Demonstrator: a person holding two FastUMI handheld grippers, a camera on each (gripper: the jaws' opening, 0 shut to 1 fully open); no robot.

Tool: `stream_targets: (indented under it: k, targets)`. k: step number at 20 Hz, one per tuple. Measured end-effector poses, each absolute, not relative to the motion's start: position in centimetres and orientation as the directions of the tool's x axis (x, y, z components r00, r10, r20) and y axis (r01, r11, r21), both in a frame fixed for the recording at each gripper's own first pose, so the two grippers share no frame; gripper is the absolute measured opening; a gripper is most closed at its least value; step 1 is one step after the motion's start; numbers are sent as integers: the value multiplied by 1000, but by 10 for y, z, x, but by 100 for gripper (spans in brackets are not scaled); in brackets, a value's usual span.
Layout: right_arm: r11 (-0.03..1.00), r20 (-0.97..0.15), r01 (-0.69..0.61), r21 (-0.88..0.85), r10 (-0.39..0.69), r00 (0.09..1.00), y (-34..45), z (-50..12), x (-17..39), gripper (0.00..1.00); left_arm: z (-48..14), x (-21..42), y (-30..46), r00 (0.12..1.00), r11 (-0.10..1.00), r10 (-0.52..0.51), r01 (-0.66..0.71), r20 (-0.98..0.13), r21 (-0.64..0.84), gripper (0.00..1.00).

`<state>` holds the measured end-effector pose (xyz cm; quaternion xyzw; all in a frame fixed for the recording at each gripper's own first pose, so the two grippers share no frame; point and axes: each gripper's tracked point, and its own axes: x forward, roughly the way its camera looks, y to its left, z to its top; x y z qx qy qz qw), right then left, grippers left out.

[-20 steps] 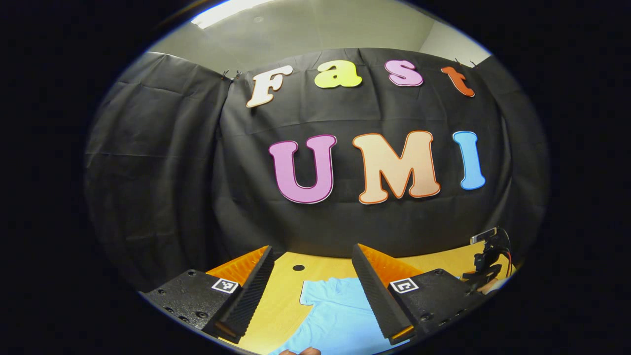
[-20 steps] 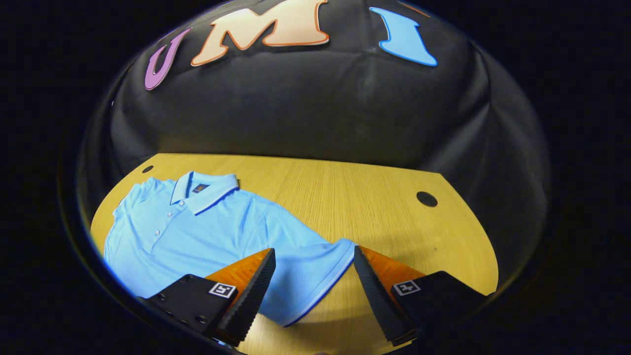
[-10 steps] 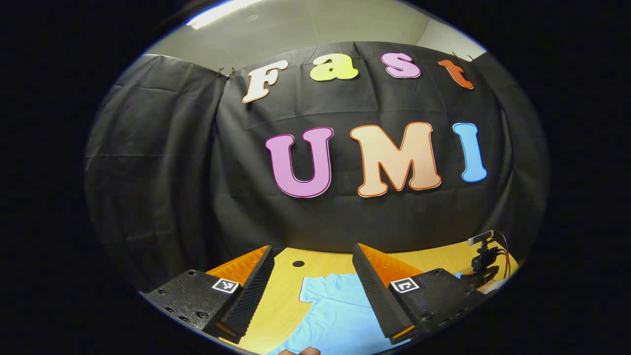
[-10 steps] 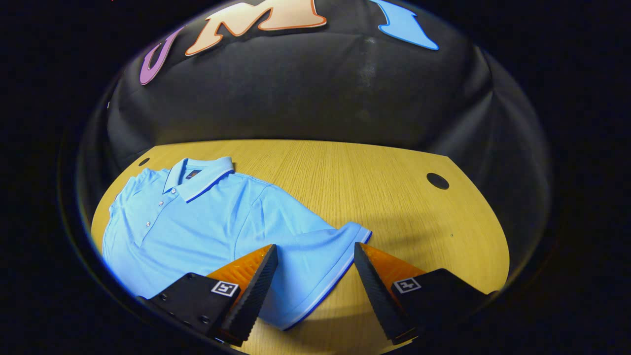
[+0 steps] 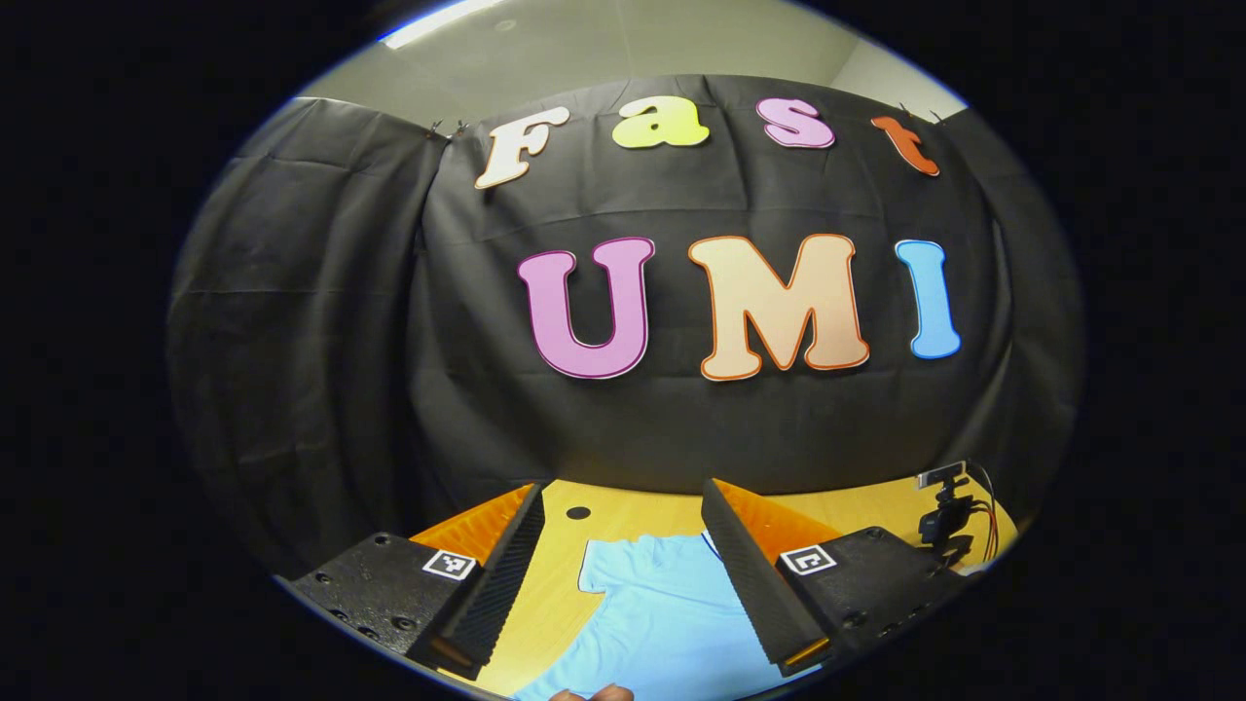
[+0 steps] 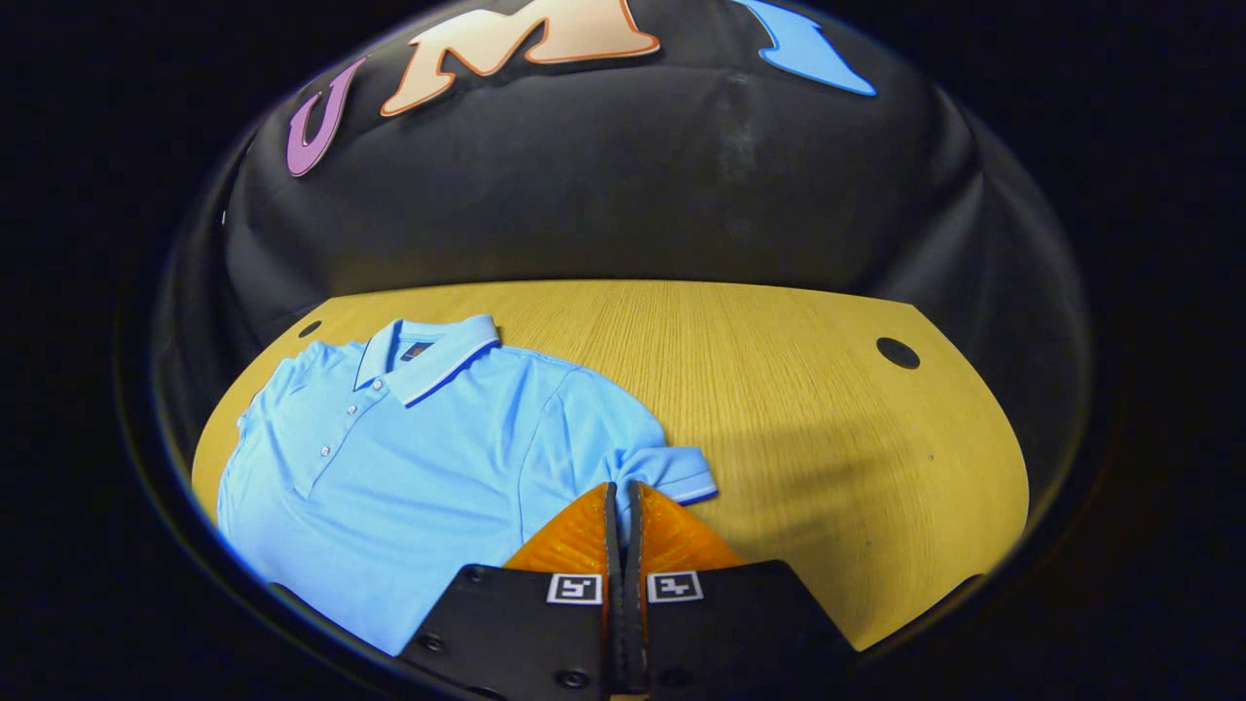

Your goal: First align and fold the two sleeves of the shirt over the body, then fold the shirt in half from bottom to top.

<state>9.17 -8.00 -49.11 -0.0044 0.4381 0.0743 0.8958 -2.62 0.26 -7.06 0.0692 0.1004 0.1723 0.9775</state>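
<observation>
A: Blue shirt (image 6: pixel 419 458) lies flat on the surface (image 6: pixel 798 389), collar (image 6: pixel 428 355) farthest from the tools. Right tool (image 6: pixel 621 497) looks clenched on the sleeve (image 6: pixel 662 472) by its cuff.

B: Lift low, carry toward the collar's buttons, lay it flat. Left tool (image 5: pixel 623 570) hangs released above the other sleeve (image 5: pixel 623 574).

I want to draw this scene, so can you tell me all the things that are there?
Shirt: one, light blue polo, flat on the table, one sleeve pinched.
Table: one, yellow wood, round holes near its far corners.
Small camera on a stand: one, dark, on the table's far edge in the left gripper view.
Right gripper: one, shut on the sleeve.
Left gripper: one, open above the shirt.
Fingertips: a person's, at the bottom edge.
</observation>
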Motion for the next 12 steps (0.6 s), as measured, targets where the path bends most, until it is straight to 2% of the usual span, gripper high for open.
stream_targets:
  k: [4,11,12]
  targets:
    - [990,-744,-99,104,144,653,-67,-467,105,3,-80,-25,9,924,940,331,-304,-194,153,97]
    - [986,-695,-122,112,166,699,-21,-434,112,2,-81,-24,34,932,951,299,-272,-206,148,97]
    - [985,-694,-126,115,170,700,-12,-432,112,2,-80,-23,39,933,952,295,-268,-205,149,100]
